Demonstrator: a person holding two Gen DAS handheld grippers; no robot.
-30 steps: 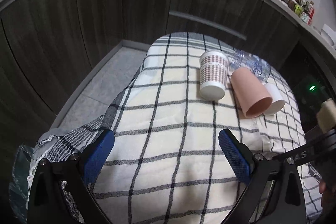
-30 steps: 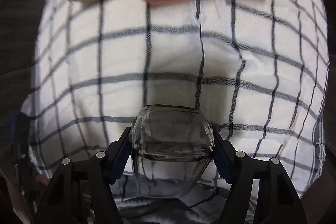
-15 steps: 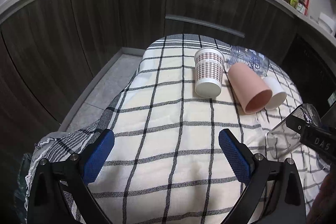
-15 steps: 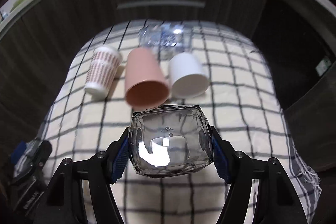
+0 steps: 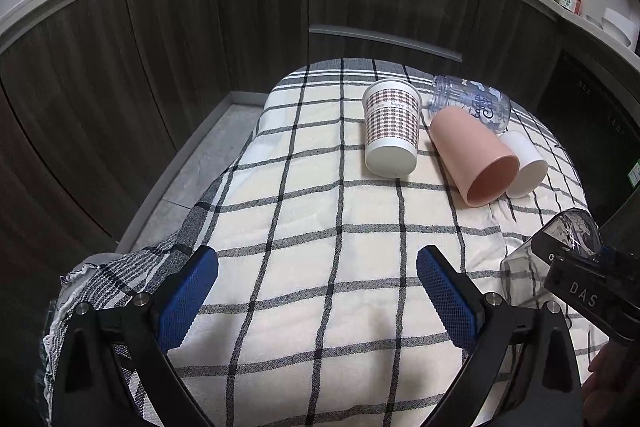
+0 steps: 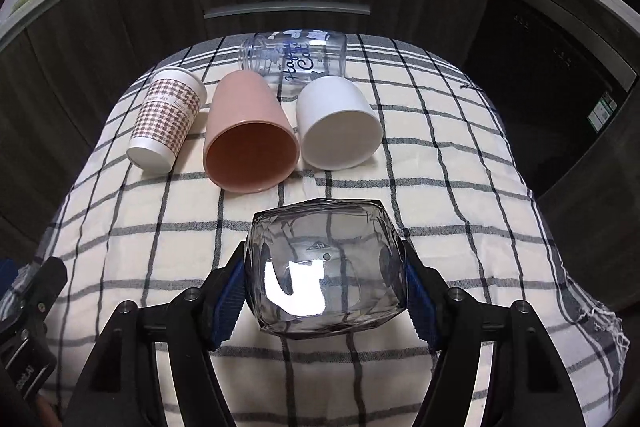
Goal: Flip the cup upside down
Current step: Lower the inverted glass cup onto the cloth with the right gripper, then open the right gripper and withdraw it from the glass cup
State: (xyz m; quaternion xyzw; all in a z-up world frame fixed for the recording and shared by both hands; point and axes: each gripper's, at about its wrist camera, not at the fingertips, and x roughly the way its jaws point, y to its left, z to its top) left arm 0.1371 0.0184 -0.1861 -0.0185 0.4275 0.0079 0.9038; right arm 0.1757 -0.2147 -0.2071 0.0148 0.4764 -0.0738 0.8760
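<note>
My right gripper [image 6: 325, 277] is shut on a clear faceted glass cup [image 6: 325, 267], held above the checked cloth with its base facing the camera. In the left wrist view the glass cup [image 5: 532, 267] shows at the right edge, tilted, with the right gripper [image 5: 576, 279] around it. My left gripper [image 5: 318, 291] is open and empty, low over the near part of the cloth.
A checked cloth [image 6: 440, 187] covers the table. At its far end lie a houndstooth paper cup [image 6: 166, 127], a pink cup [image 6: 250, 143], a white cup [image 6: 338, 123] and a clear printed jar [image 6: 294, 57]. Dark cabinets [image 5: 200, 47] stand behind.
The right gripper has tilted up from looking down at the cloth to looking forward, turning the glass cup with it. The glass came into the left wrist view. The left gripper barely moved.
</note>
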